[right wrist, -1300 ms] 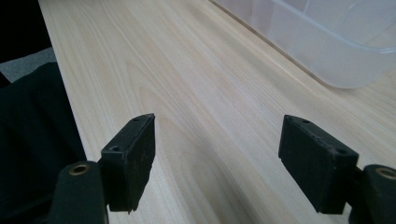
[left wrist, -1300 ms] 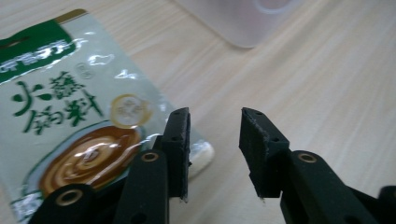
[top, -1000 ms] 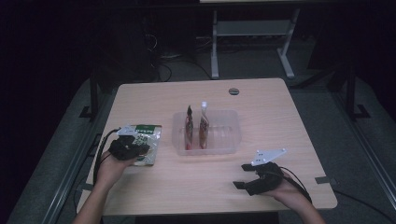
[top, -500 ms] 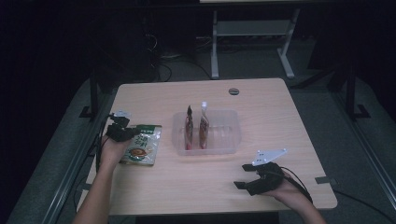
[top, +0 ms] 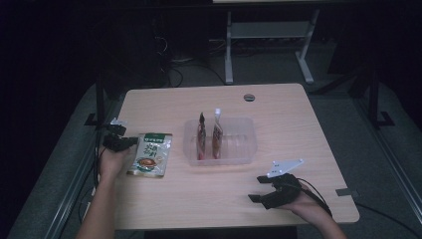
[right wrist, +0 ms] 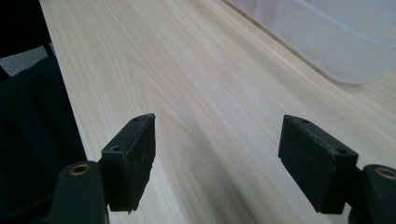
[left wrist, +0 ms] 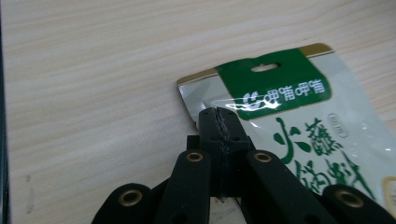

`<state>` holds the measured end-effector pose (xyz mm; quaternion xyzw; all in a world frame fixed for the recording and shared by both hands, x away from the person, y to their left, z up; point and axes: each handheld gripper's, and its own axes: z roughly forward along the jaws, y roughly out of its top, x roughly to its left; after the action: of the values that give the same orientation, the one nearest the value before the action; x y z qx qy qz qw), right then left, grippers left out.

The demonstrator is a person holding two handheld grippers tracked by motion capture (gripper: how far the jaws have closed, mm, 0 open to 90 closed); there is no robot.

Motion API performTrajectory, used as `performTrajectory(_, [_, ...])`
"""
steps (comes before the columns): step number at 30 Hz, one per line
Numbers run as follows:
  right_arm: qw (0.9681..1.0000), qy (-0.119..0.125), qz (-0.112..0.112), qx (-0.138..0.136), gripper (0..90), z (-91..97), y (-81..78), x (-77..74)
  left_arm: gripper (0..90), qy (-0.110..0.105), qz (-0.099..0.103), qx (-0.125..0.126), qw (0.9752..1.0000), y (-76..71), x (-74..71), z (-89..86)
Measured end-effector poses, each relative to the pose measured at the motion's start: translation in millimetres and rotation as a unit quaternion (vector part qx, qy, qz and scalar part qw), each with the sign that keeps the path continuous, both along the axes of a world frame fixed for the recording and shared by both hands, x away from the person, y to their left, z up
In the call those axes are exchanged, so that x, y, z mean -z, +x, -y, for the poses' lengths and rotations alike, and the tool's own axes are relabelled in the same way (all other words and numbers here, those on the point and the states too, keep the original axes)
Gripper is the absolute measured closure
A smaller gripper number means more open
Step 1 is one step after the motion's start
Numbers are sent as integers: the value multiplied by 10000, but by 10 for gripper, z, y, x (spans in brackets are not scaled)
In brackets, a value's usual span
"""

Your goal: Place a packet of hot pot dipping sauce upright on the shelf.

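Note:
A green-and-white snack pouch (top: pixel 149 154) lies flat on the wooden table (top: pixel 278 109), left of a clear plastic tray (top: pixel 246 149). Two slim pouches (top: pixel 201 137) (top: pixel 217 134) stand upright in the tray. My left gripper (top: pixel 130 143) is shut, its tips at the pouch's upper left corner. In the left gripper view the closed jaws (left wrist: pixel 218 114) lie over that corner of the pouch (left wrist: pixel 299 126); no part of the pouch shows between the pads. My right gripper (top: pixel 258 188) rests near the front right of the table, open, with nothing between its jaws (right wrist: pixel 219 158).
A round grommet (top: pixel 249 97) sits near the table's far edge. The tray's corner (right wrist: pixel 336 42) lies ahead of the right gripper. A white metal stand (top: pixel 268 35) is on the floor beyond the table, and the left table edge is close beside my left hand.
My left hand has slid leftward off the pouch, which now lies uncovered; the gripper stays shut at its upper left corner. The right hand has kept still.

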<state>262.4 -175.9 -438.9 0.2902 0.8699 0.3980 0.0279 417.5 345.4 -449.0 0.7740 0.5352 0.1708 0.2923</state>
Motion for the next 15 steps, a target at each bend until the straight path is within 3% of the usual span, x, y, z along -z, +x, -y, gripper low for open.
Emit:
performTrajectory(2, [10000,3,-4,-9,269,-1,3,1,897,47,-9,49,10000,9,19,15])
performTrajectory(3, [10000,5,-14,-6,269,-1,7,4,897,-27,7,49,10000,11,23,31])
performTrajectory(8, [10000,1,-5,-27,269,-5,9,5,897,-5,7,369,9993,17,30,162])
performTrajectory(15, [10000,4,-6,-51,269,-11,7,5,897,-33,-78,938,9956,9,22,385])
